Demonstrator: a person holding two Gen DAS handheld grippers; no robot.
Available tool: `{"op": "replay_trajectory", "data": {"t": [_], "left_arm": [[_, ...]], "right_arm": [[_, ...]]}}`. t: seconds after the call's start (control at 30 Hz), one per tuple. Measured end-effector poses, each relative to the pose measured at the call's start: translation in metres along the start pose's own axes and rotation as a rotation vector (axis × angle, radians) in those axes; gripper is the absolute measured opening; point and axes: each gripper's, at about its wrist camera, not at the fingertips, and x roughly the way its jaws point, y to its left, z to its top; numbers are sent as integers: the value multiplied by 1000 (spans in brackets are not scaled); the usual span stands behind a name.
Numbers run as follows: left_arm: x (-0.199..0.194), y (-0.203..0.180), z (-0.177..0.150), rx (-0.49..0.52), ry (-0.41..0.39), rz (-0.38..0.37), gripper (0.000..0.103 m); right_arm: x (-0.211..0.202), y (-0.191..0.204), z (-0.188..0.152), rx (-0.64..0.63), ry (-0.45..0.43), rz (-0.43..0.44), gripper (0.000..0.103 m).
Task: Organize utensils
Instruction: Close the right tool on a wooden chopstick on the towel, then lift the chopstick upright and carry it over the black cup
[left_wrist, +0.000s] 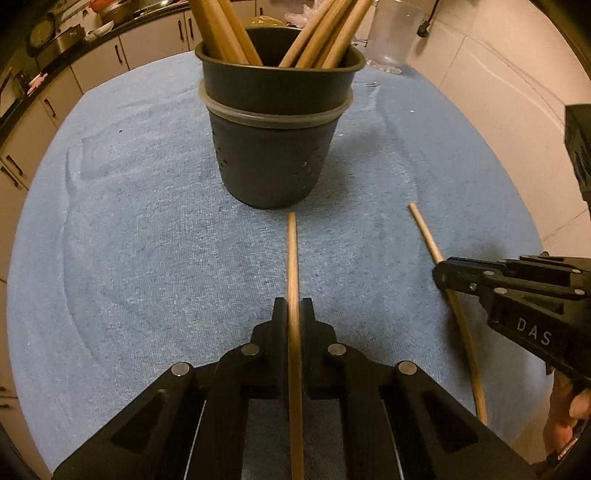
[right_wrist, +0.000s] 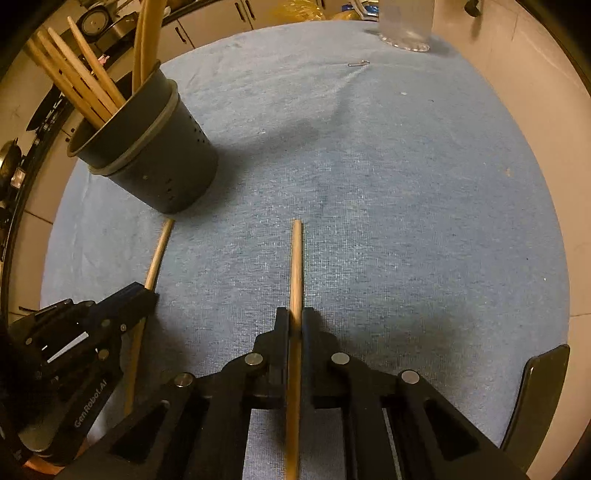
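Left gripper (left_wrist: 293, 310) clamped on a wooden stick (left_wrist: 291, 258), jaws tight against both sides. Lying lengthwise between the fingers, far tip stopping just short of the dark holder (left_wrist: 273, 147). Right gripper (right_wrist: 295, 319) pinched likewise on a second stick (right_wrist: 296, 266), tip pointing away across the blue cloth (right_wrist: 406, 203). Both sticks flat on the cloth or very nearly (lift impossible to judge). Seen from the left camera, right gripper reaching in from the right edge, gripping its stick partway along. Seen from the right camera, left gripper at the near left, its stick running up toward the holder's base. Holder upright at the far side, left of the right stick, packed with more wooden sticks (left_wrist: 325, 33) fanning out of the rim. Clear plastic cup (right_wrist: 406, 22) at the far edge of the cloth, well apart from the holder. Small paper clip (right_wrist: 359, 63) near it.
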Motion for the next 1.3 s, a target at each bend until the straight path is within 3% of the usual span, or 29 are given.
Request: {"op": "replay_trajectory", "data": {"t": [0.2, 0.57, 1.3], "left_arm": [[-35, 1, -11, -23, -115, -46, 6], [-125, 13, -9, -51, -346, -34, 6], [-189, 18, -5, -23, -476, -20, 6]], "right_arm": [[-21, 2, -6, 9, -75, 70, 7], [-113, 26, -31, -38, -407, 122, 7], [-178, 51, -23, -24, -618, 119, 7]]}}
